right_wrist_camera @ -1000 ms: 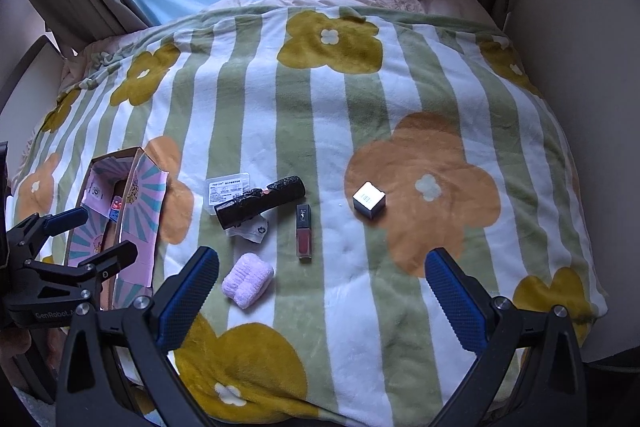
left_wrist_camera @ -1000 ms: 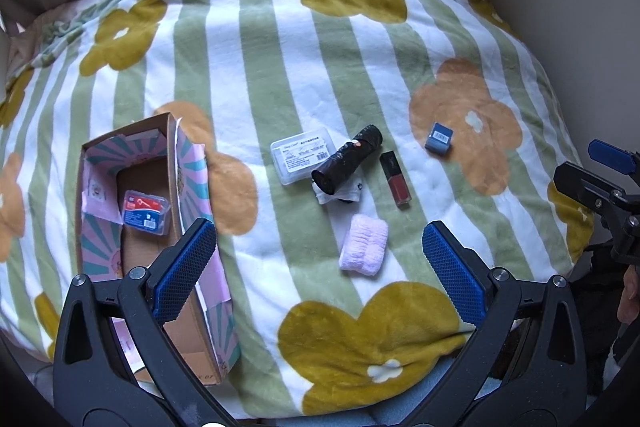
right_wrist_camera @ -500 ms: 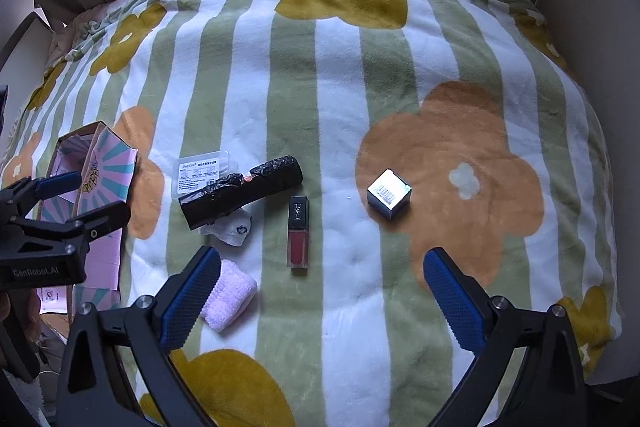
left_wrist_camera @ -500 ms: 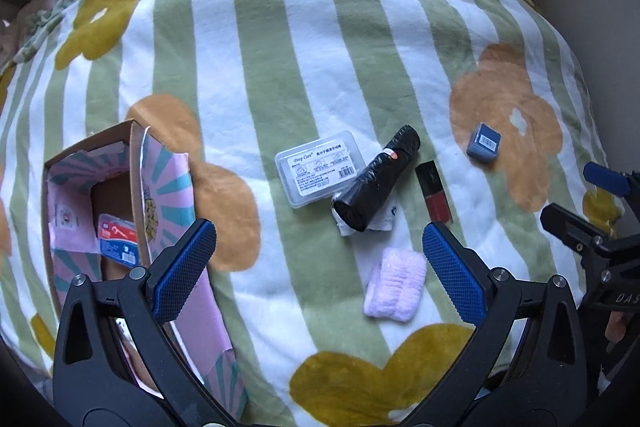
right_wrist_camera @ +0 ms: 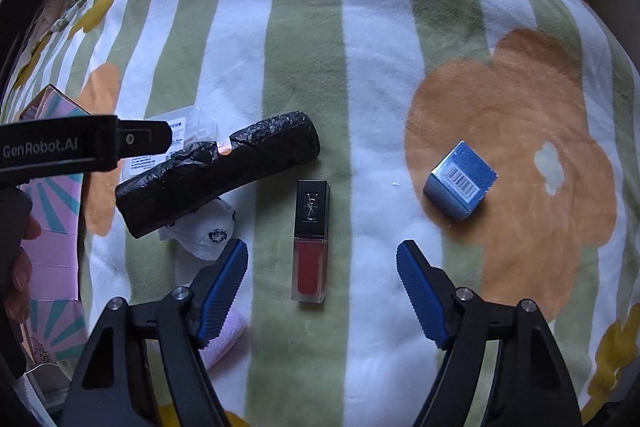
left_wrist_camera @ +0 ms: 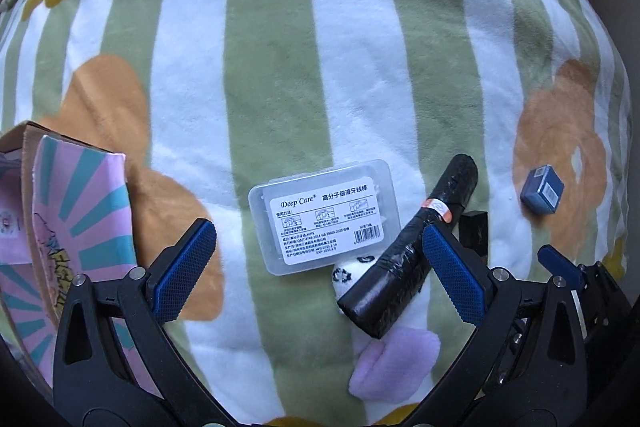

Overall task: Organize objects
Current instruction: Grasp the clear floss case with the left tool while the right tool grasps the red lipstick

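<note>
Lipstick (right_wrist_camera: pixel 310 242) lies lengthwise toward the open right tool (right_wrist_camera: pixel 322 285), cap away.

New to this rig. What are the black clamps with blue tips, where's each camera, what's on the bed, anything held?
There is no robot arm: a person holds one two-finger gripper in each hand, and a fisheye camera on each looks forward along its fingers. The blue strips are the finger pads.

In the left wrist view, the left gripper is open and holds nothing. Ahead of it lie a clear floss box, a black roll and a lilac cloth, with a patterned carton to the left.

In the right wrist view, the right gripper is open and empty, its pads either side of a lipstick. A blue box lies to the right. Everything rests on a striped flowered blanket.
</note>
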Demonstrator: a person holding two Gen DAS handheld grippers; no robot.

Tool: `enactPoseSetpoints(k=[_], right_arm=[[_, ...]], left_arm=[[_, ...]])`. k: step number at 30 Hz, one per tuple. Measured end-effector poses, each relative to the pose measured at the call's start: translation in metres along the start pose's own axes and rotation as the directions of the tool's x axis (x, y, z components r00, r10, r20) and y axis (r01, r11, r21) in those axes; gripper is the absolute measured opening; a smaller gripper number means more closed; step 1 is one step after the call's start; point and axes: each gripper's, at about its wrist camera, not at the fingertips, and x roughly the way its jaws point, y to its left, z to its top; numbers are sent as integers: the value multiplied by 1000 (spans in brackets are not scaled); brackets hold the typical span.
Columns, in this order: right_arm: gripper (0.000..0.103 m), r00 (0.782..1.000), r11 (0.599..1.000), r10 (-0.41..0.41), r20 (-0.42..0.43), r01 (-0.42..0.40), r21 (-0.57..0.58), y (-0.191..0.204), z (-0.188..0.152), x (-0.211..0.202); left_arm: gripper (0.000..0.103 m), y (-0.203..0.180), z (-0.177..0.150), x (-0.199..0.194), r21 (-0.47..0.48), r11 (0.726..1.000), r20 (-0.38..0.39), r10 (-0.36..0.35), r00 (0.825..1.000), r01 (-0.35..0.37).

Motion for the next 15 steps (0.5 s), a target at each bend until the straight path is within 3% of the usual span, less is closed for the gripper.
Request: enactPoseSetpoints(k=[9, 10, 12, 15], right_arm=[[51, 995, 1000, -4, -97, 5, 18, -4, 4, 37], [48, 995, 997, 0, -102, 7, 72, -5, 4, 40], [39, 993, 997, -1, -121, 10, 77, -7, 3, 45], [33, 991, 997, -9, -134, 19, 76, -8, 3, 48]], left_arm=[[103, 0, 12, 38, -73, 997, -92, -7, 996, 0], [103, -2, 13, 41, -70, 998, -99, 1, 995, -8], [99, -5, 14, 47, -63, 998, -117, 14, 993, -22], [92, -8, 14, 55, -65, 998, -141, 6, 990, -16]])
